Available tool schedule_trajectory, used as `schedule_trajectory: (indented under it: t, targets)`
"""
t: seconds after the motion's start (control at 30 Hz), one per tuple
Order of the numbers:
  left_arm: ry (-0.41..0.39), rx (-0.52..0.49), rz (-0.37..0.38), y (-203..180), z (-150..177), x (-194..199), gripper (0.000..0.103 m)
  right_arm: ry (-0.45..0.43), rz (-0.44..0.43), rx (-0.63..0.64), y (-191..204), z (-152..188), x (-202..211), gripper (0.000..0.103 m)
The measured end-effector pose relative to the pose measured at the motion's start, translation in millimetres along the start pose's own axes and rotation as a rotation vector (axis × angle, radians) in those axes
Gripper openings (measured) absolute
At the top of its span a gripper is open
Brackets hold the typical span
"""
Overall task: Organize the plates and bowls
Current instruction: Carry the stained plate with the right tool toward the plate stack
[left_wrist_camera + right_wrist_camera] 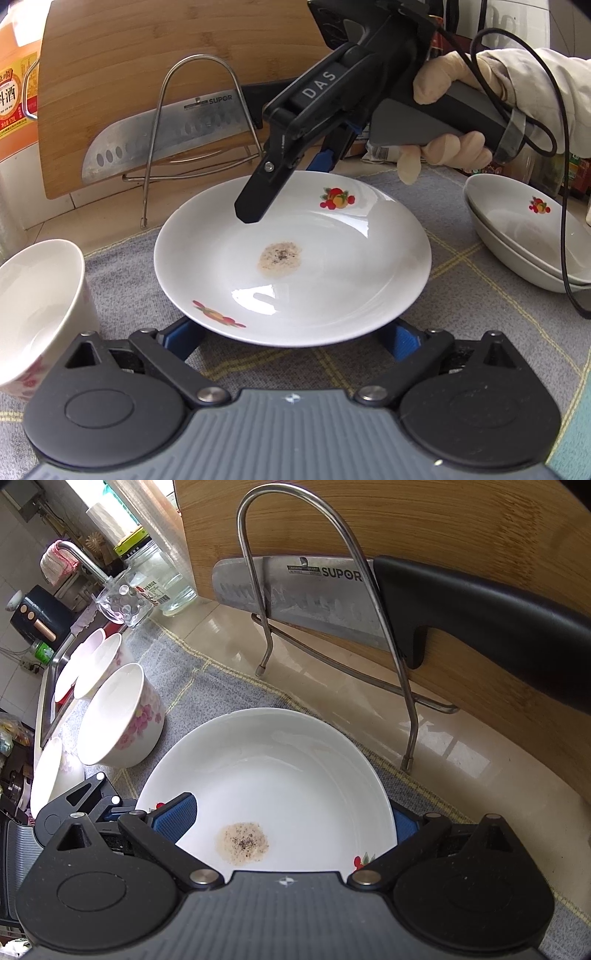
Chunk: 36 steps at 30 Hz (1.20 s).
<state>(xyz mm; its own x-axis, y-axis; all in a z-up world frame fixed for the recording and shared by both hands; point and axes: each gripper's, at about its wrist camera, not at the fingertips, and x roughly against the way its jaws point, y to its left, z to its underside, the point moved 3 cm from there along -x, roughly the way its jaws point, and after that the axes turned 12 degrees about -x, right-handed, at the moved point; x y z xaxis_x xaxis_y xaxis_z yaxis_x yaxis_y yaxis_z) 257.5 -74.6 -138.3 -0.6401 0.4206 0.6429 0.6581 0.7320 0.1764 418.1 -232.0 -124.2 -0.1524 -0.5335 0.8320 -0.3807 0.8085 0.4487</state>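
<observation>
Nearest, the left tool [291, 341] points down at a slant, its jaws wide, one on each side of the near rim of the white plate [291, 254], with no pad pressing on it. This plate lies on a grey cloth [461, 317] on the counter [332, 679] and has a brown stain [279, 259] in its middle. Over the far rim hangs the right tool [291, 821], tilted steeply down in a gloved hand [443, 122]; its jaws stand wide around the rim, and I cannot tell whether they touch. Beside, there are a flowered bowl [118, 716] and stacked dishes [524, 236]. Behind stands a wire rack [332, 602] with a knife [314, 594] and a cutting board [147, 66].
</observation>
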Motion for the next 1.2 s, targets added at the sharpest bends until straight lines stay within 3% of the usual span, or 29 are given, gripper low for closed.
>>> schedule_trajectory:
  t: [1.2]
  targets:
    - [0.026, -0.016, 0.056, 2.8, -1.7, 2.7, 0.098, 0.001, 0.037, 0.064, 8.4, 2.3, -4.3, 0.103]
